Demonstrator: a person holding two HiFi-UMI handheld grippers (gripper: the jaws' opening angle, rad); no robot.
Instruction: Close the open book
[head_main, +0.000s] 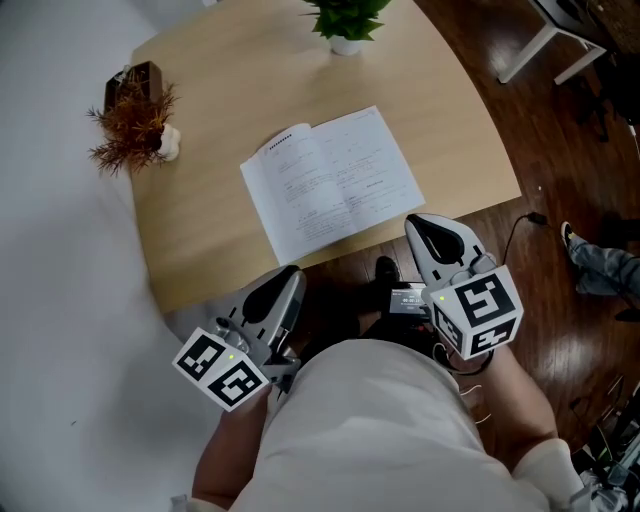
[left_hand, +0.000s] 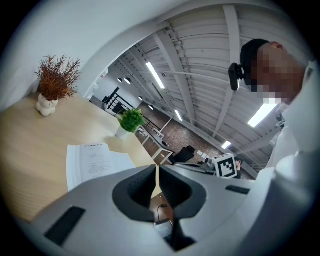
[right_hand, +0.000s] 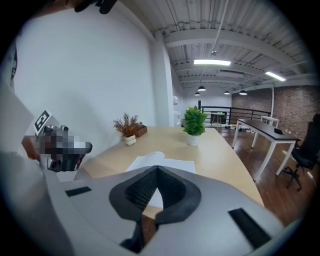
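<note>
Head view looks down; both gripper views share book (head_main: 330, 180).

Open white book (head_main: 330, 180) lies seemingly flat on table (head_main: 200, 230).

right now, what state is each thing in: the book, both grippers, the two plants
book: open, lying flat on the table, pages up
left gripper: jaws together, nothing between them, clear of the book
right gripper: jaws together, empty, clear of the book
green plant: upright in a white pot
dried plant: upright near the table's edge
</note>
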